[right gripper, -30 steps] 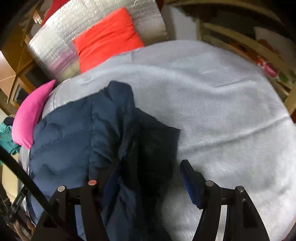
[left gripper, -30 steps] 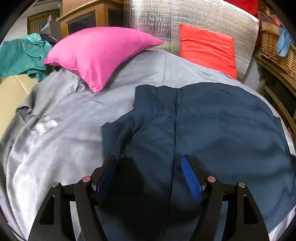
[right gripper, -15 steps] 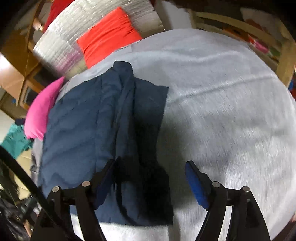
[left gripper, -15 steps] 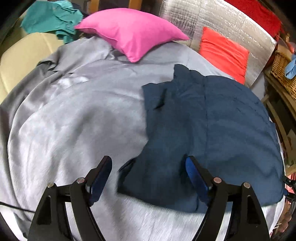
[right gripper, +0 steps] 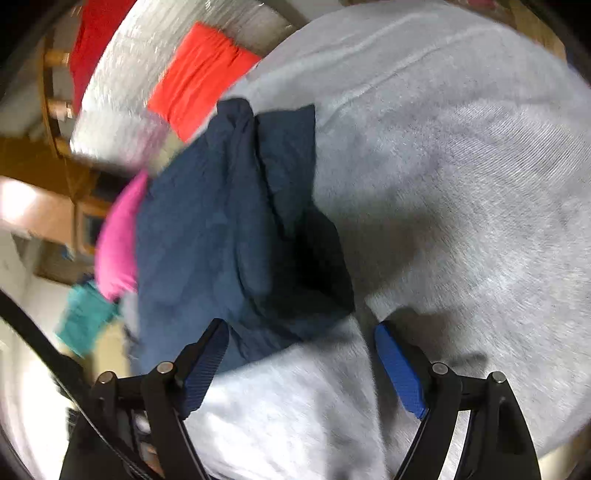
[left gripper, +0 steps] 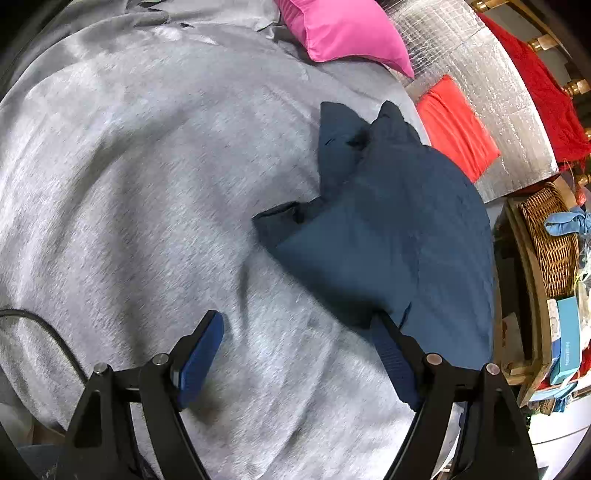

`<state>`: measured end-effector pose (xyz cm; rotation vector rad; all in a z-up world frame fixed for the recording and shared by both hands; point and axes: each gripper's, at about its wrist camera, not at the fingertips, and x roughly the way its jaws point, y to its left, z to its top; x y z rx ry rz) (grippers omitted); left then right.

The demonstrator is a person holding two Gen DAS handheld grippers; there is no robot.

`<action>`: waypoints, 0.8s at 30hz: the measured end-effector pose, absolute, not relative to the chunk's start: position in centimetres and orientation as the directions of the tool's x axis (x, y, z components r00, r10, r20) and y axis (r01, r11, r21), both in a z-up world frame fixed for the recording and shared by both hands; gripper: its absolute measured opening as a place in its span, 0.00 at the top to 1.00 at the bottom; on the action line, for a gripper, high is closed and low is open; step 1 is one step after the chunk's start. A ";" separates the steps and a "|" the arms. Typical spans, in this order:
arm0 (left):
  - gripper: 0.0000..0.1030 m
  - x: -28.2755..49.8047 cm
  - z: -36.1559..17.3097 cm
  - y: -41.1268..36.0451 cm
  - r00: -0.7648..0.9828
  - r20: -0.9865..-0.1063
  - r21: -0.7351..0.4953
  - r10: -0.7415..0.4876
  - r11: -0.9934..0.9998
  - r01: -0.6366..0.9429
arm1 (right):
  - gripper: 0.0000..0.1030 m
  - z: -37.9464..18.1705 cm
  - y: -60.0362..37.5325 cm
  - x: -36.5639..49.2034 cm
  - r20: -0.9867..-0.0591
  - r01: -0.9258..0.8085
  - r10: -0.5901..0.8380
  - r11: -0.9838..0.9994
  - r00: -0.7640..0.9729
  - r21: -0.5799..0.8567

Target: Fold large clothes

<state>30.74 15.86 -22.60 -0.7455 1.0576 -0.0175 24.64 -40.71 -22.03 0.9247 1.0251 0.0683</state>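
Observation:
A dark blue garment (left gripper: 388, 229), folded over on itself, lies on the grey bed sheet (left gripper: 147, 166). My left gripper (left gripper: 295, 321) is open over bare sheet, just short of the garment's near corner; only its right finger (left gripper: 388, 350) reaches that corner's edge. In the right wrist view the garment (right gripper: 207, 229) lies ahead and to the left. My right gripper (right gripper: 301, 326) hovers at its near edge, jaws opening, with only sheet (right gripper: 443, 184) and the garment's lower tip between them. Neither holds anything.
A pink pillow (left gripper: 343, 29), an orange-red cushion (left gripper: 458, 125) and a silver foil mat (left gripper: 480, 66) sit at the bed's head. A wicker basket (left gripper: 554, 240) stands on shelving beside the bed. A black cable (left gripper: 48, 328) crosses the sheet. A teal cloth (right gripper: 85, 321) lies off the bed.
Both grippers have drawn back off the garment toward its near edge, rolled, and spread their jaws wider. The garment has stayed on the sheet.

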 end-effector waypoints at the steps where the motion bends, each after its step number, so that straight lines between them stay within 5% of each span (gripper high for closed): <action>1: 0.21 30.8 -22.4 15.8 0.519 -0.777 -0.566 -0.356 0.755 -0.330 | 0.20 -22.6 -41.3 24.4 -0.678 0.373 0.466 0.589 0.568 0.717; 8: 0.21 31.8 -21.0 15.4 0.586 -0.711 -0.641 -0.388 0.700 -0.314 | 0.41 -22.9 -41.0 24.6 -0.634 0.343 0.513 0.552 0.579 0.760; 9: 0.25 32.4 -21.4 15.4 0.574 -0.712 -0.650 -0.405 0.690 -0.319 | 0.51 -23.0 -40.2 25.1 -0.638 0.346 0.516 0.554 0.571 0.757; 10: 0.46 33.0 -21.9 15.4 0.565 -0.707 -0.664 -0.426 0.675 -0.322 | 0.62 -23.1 -40.0 25.3 -0.643 0.349 0.517 0.556 0.565 0.754; 15: 0.85 33.5 -21.6 15.7 0.587 -0.648 -0.728 -0.486 0.623 -0.288 | 0.86 -22.2 -40.4 24.9 -0.602 0.311 0.514 0.543 0.612 0.780; 17: 0.88 33.0 -20.8 16.2 0.625 -0.600 -0.756 -0.498 0.610 -0.239 | 0.88 -20.9 -40.3 24.1 -0.596 0.286 0.482 0.570 0.642 0.770; 24: 0.88 33.6 -21.2 14.7 0.604 -0.676 -0.667 -0.422 0.699 -0.258 | 0.89 -20.4 -39.0 24.3 -0.674 0.337 0.384 0.647 0.632 0.684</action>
